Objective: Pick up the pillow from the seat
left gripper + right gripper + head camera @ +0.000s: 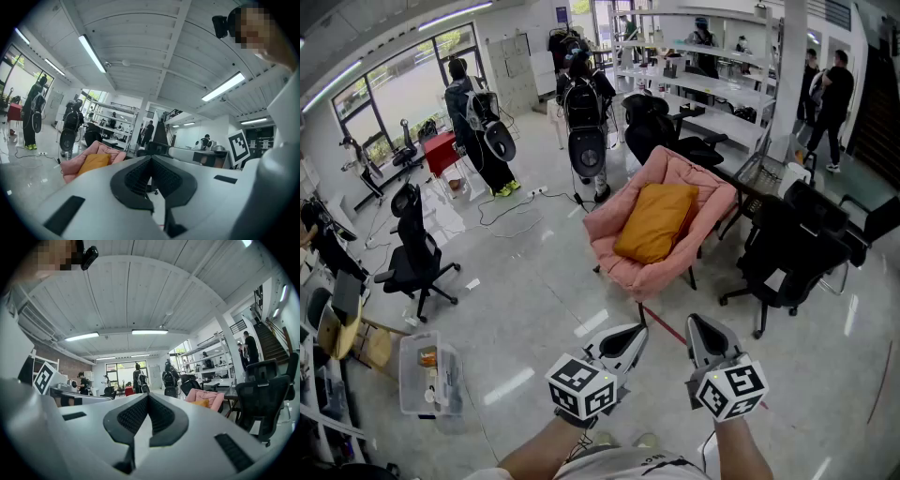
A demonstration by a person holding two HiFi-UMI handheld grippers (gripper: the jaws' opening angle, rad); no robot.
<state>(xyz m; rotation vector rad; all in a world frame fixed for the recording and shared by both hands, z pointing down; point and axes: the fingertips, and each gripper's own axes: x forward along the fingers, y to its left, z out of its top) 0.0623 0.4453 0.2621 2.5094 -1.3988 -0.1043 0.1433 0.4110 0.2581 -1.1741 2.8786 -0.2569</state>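
An orange-yellow pillow (656,220) lies on the seat of a pink padded chair (630,272) in the middle of the head view. The pillow (95,162) and chair (72,168) show small at the left of the left gripper view, and far off in the right gripper view as pillow (203,403) and chair (211,398). My left gripper (622,341) and right gripper (705,335) are held up near my body, well short of the chair. Both have their jaws pressed together with nothing between them.
Black office chairs (792,253) stand right of the pink chair, another (414,253) at the left. A clear plastic box (427,373) sits on the floor near left. People and backpack rigs (586,131) stand behind; white shelving (712,89) lines the back right.
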